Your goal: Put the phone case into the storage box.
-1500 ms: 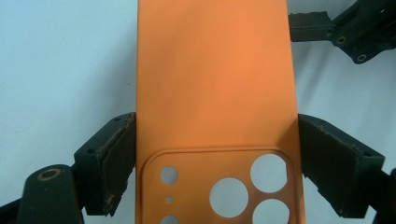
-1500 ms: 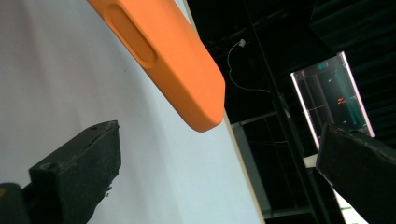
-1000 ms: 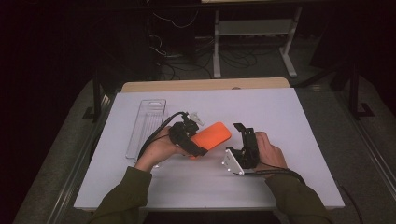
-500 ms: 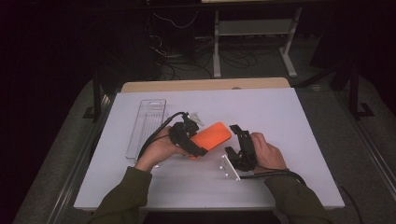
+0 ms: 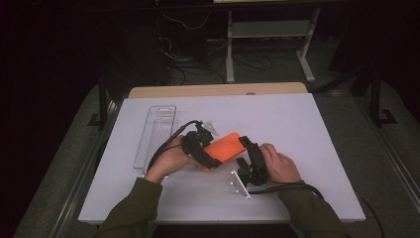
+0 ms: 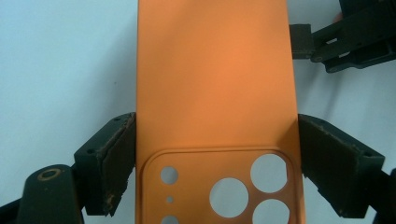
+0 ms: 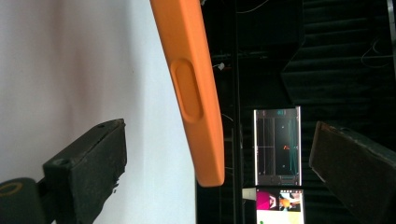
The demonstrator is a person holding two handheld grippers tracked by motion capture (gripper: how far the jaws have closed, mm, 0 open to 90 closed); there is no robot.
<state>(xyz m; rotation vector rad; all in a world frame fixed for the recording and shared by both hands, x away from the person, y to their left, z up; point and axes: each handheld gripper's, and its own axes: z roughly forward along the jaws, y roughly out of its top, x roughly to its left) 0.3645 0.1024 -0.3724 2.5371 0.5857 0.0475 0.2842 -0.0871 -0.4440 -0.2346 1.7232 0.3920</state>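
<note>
A person at a white desk (image 5: pixel 307 129) works with a hand-held gripper in each hand. The left hand-held gripper (image 5: pixel 202 148) is clamped across an orange phone case (image 5: pixel 225 148), its pads pressing the case's two long edges near the camera cut-outs, holding it above the middle of the desk. The right hand-held gripper (image 5: pixel 250 159) has its jaws spread apart around the case's far end, touching neither face. A clear plastic tray (image 5: pixel 154 135) lies to the left.
</note>
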